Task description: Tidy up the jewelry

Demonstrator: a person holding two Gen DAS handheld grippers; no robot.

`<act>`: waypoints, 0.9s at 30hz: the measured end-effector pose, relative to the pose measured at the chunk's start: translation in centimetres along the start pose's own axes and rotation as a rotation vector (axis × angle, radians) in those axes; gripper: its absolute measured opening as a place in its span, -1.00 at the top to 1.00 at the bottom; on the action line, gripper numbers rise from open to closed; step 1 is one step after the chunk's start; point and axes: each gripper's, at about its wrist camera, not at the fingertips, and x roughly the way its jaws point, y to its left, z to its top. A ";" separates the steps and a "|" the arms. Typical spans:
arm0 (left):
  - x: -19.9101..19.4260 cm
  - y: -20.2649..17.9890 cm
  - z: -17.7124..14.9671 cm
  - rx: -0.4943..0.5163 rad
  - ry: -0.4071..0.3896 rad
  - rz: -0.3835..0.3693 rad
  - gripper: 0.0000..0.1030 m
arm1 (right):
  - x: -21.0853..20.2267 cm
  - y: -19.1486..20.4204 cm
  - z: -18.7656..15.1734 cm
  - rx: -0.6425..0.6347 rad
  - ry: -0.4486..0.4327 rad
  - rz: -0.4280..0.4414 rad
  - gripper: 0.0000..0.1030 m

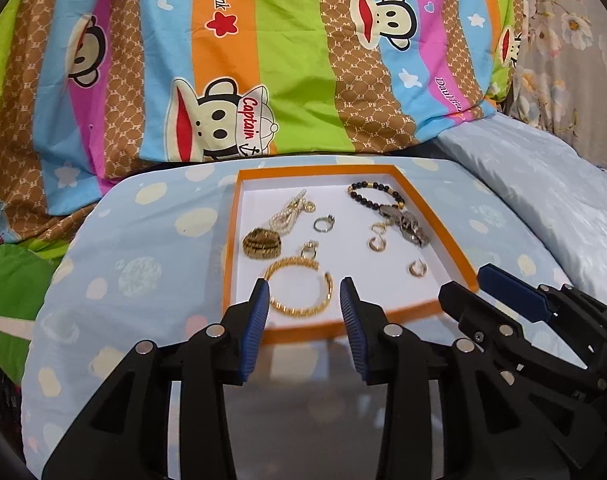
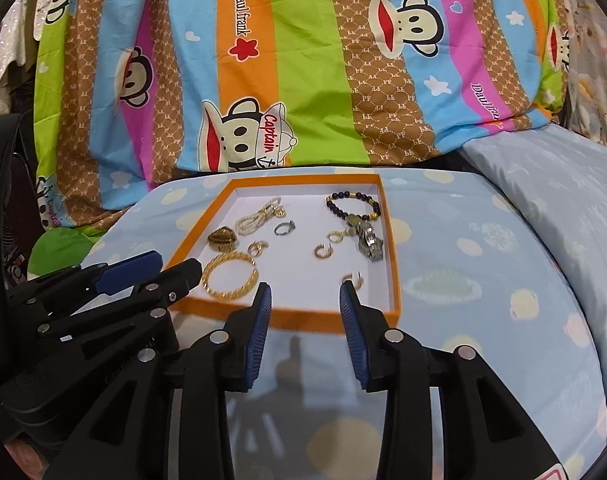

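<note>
An orange-rimmed white tray [image 1: 459,268] [image 2: 395,276] sits on a light blue dotted cushion and holds jewelry. In it lie a gold chain bracelet [image 1: 301,310] [image 2: 231,276], a black bead bracelet [image 1: 377,196] [image 2: 353,206], a pearl strand [image 1: 289,216] [image 2: 259,218], a silver ring [image 1: 324,224] [image 2: 285,229], a watch [image 1: 411,230] [image 2: 369,244], a brown-gold cuff [image 1: 262,244] [image 2: 222,239] and small gold earrings [image 1: 417,268] [image 2: 353,279]. My left gripper [image 1: 304,292] [image 2: 175,266] is open over the gold bracelet at the tray's near edge. My right gripper [image 2: 304,296] [image 1: 465,282] is open and empty at the near rim.
A striped cartoon-monkey blanket [image 1: 287,60] [image 2: 311,64] rises behind the cushion [image 1: 143,264] [image 2: 483,272]. A pale blue pillow [image 1: 543,184] [image 2: 551,184] lies at the right. The two grippers stand close, side by side.
</note>
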 end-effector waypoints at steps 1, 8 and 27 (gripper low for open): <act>-0.4 -0.1 -0.6 0.003 -0.002 0.009 0.26 | -0.3 0.0 -0.4 0.003 -0.002 -0.002 0.26; -1.2 -0.2 -4.5 -0.029 0.028 0.052 0.08 | -1.2 -0.5 -3.4 0.043 0.011 -0.013 0.10; -0.5 0.3 -5.7 -0.053 0.058 0.125 -0.05 | -0.4 -0.2 -4.1 0.020 0.053 -0.115 -0.32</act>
